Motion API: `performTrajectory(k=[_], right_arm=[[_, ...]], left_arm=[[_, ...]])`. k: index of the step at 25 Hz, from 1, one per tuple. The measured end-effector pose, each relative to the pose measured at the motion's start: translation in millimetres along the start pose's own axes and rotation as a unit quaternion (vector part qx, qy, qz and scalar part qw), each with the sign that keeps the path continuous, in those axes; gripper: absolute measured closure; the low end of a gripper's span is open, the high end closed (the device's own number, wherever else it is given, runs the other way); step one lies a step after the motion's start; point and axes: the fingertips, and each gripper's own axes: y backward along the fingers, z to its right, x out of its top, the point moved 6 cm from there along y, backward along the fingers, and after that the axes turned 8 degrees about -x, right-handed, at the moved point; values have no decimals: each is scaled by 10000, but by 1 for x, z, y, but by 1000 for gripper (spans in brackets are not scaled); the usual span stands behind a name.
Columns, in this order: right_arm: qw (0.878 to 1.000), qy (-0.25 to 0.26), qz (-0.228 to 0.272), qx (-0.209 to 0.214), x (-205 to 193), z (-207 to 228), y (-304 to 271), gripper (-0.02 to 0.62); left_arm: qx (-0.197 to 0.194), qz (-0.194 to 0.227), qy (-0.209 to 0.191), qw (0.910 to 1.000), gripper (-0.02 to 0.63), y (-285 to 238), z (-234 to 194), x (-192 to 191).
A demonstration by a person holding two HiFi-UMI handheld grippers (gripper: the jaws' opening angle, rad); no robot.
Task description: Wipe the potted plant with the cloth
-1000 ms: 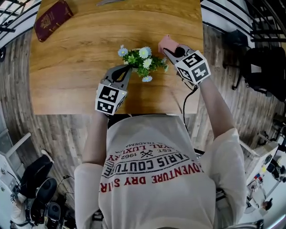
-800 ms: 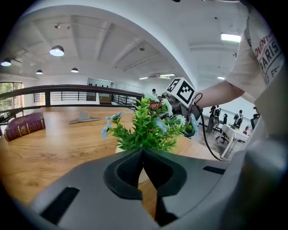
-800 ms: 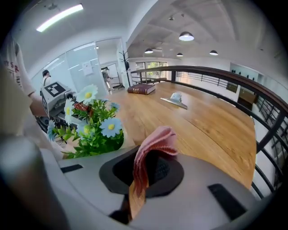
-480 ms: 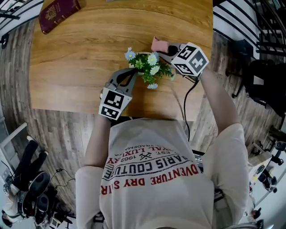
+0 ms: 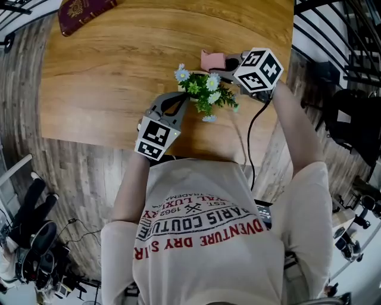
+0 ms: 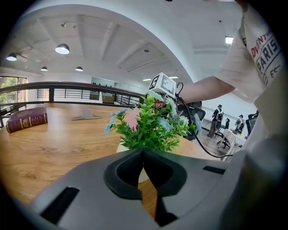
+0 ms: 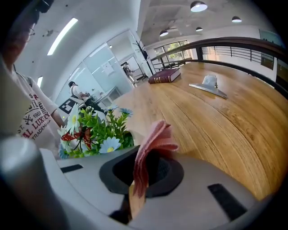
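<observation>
A small potted plant (image 5: 205, 92) with green leaves and white and blue flowers stands near the table's right front. My left gripper (image 5: 182, 97) is shut, its tips against the white pot (image 6: 122, 146) just under the leaves (image 6: 153, 128); whether they pinch the rim I cannot tell. My right gripper (image 5: 229, 60) is shut on a folded pink cloth (image 5: 211, 59), held just beyond the plant on its far side. In the right gripper view the cloth (image 7: 155, 139) sticks up from the jaws, with the plant (image 7: 96, 130) close on its left.
The wooden table (image 5: 107, 65) ends just right of the plant and close in front of it. A dark red book (image 5: 83, 9) lies at the far left. A metal clip (image 7: 208, 85) rests further back. A black cable (image 5: 250, 137) hangs from the right gripper.
The right gripper has swung the cloth leftward, from the plant's right side to just beyond it, and tipped downward. The left gripper has stayed at the pot.
</observation>
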Motion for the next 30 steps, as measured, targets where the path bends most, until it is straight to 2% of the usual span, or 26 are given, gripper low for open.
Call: performTrajectory(k=[13, 20, 25, 30], right_arm=[[9979, 445, -239, 408, 48, -18, -38, 560], [9933, 879, -440, 603, 58, -33, -53, 560], [9901, 1326, -420, 204, 63, -32, -47, 559], [9890, 1421, -113, -388, 72, -33, -13, 560]], left_arm=[[-189, 53, 114, 9997, 589, 1, -4, 1], [-344, 194, 255, 9989, 589, 0, -3, -1], [-447, 184, 332, 9983, 589, 1, -8, -2], [-366, -36, 295, 9989, 589, 2, -11, 1]])
